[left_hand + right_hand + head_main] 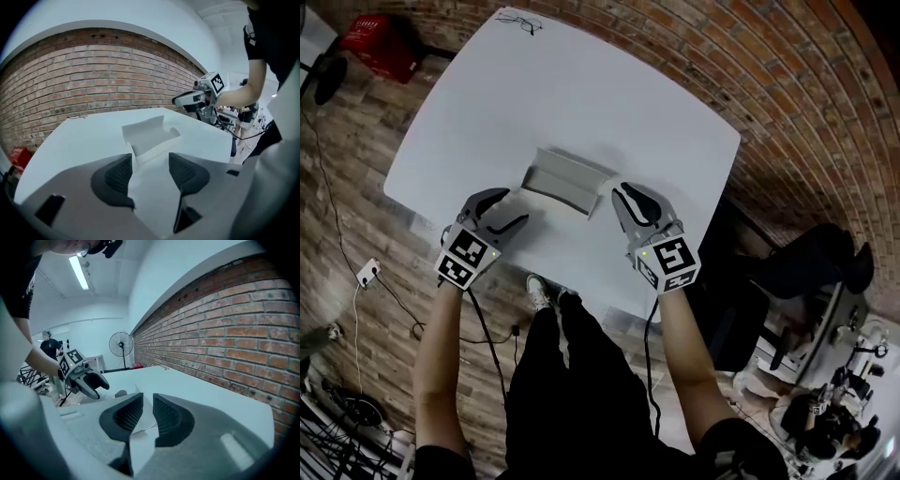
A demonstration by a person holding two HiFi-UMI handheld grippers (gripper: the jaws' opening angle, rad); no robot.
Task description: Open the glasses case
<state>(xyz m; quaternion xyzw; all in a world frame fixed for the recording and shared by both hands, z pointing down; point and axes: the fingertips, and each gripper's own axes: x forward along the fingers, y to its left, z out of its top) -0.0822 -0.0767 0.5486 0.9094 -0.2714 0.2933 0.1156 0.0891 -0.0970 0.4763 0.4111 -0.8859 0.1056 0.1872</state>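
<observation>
Brick wall (225, 333) borders a white desk (675, 122). The case (565, 178) lies near the desk's middle, between the two tools.

**Progress.** The case appears already open. Its lid stands up at the back and a shallow hollow is exposed in front, so the task reads as essentially done. At most, the lid may need laying further back.

**Tools.**
- The left tool (514, 208) has its jaws wide apart and empty, with the case just ahead of them.
- The right tool (619, 195) has its jaws a narrow gap apart, with nothing seen pressed between the pads.

**Views compared.**
- The head view gives the case only as a pale block, with the right tool over its right end.
- The left gripper view alone shows the case's (151, 135) raised lid and hollow. It also shows the right tool (180, 99) hanging clear above the case rather than on it.
- The right gripper view shows only a pale sliver of case behind its jaws. It adds the left tool (96, 385) and a fan (121, 344) beyond the desk.
</observation>
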